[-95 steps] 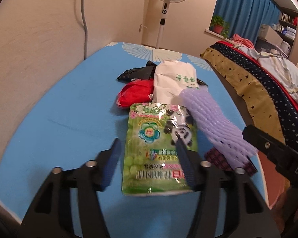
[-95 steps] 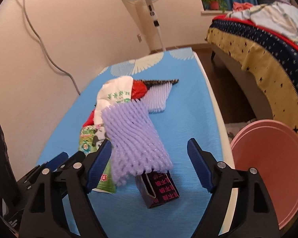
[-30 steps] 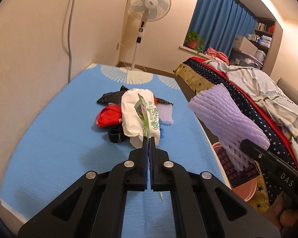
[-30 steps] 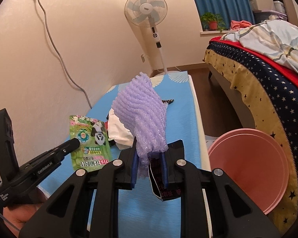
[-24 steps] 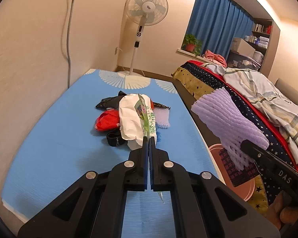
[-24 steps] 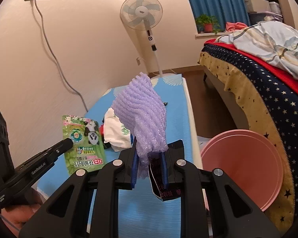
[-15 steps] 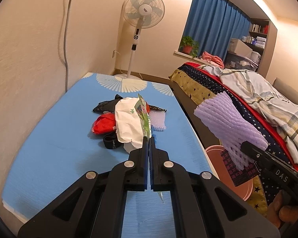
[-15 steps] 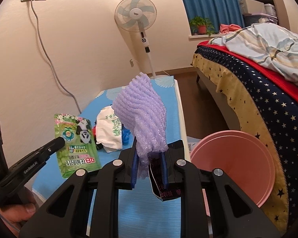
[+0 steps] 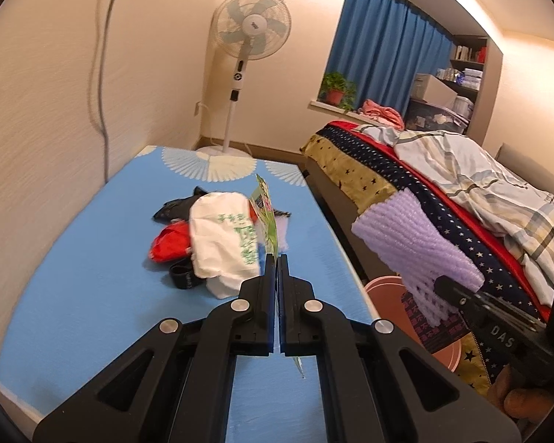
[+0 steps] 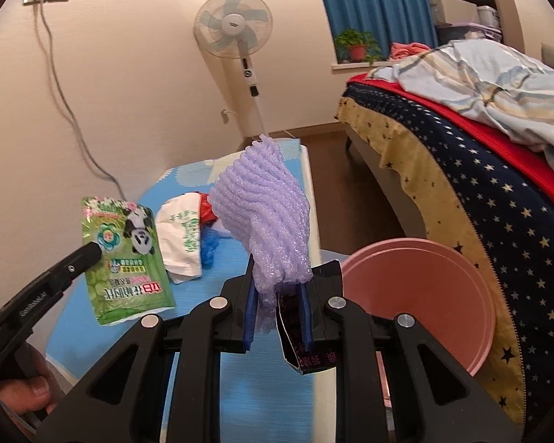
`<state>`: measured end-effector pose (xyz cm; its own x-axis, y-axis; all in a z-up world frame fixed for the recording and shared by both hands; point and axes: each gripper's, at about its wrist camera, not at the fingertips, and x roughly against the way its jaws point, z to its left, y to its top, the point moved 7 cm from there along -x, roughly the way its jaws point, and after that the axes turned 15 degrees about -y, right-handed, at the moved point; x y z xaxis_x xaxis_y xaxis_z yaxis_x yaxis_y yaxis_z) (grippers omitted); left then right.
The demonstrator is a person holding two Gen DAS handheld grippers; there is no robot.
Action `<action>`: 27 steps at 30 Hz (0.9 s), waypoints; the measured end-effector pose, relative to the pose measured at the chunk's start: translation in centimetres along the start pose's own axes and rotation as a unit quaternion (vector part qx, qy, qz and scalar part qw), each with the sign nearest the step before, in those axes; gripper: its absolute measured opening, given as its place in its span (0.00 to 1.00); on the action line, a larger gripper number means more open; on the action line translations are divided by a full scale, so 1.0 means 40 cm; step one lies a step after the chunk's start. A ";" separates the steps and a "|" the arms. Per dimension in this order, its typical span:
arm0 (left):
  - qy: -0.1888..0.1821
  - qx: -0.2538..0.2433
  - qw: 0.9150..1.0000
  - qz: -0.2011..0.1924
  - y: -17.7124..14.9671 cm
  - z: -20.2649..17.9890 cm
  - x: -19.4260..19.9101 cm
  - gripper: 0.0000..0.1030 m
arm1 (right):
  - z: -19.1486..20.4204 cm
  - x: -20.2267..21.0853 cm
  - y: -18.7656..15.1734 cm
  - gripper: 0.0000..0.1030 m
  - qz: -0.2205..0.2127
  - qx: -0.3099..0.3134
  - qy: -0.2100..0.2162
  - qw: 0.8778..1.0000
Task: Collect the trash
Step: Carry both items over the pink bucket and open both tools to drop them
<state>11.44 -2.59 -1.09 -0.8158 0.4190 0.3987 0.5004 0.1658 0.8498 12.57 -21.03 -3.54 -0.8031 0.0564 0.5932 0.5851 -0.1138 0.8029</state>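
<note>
Right gripper (image 10: 277, 308): jaws nearly closed, clamped on two items held together above the blue mat (image 9: 85, 280): one purple foam net (image 10: 264, 221), ribbed and crumpled, standing up from the jaws, and one dark carton (image 10: 306, 347) with pink print, flattened, hanging below them. Both items are off the mat, near its bed-side edge.

Left gripper (image 9: 278, 288): jaws fully closed on one green pouch (image 10: 123, 254), printed with a panda and a flower. The pouch is held clear of the mat, edge-on in the left wrist view.

One pink basin (image 10: 421, 295) stands on the floor just beside the mat, between the mat and the bed (image 10: 480, 170).

Further along the mat lies a pile: one white bag (image 9: 223, 236) with green print, one red bag (image 9: 168, 245), one black band (image 9: 181, 277), one black wrapper (image 9: 173, 210), one more purple net piece (image 9: 282, 234). One fan (image 9: 253, 35) stands beyond the mat's far end.
</note>
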 end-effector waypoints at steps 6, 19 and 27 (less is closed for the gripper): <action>-0.030 -0.021 0.999 -0.005 0.012 -0.067 -0.033 0.01 | -0.051 -0.018 -0.014 0.19 0.015 -0.013 -0.034 0.999; -0.115 -0.056 0.992 -0.002 0.021 -0.232 -0.165 0.01 | -0.183 -0.069 -0.062 0.19 0.055 -0.050 -0.105 0.992; -0.169 -0.079 0.982 0.017 -0.006 -0.310 -0.234 0.01 | -0.226 -0.113 -0.096 0.19 0.076 -0.067 -0.130 0.986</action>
<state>15.37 -17.63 -0.73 -0.6433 0.6983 0.3139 0.4536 0.0173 0.8911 12.93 -29.79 -9.85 -0.6410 0.2787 0.7151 0.6624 -0.2698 0.6989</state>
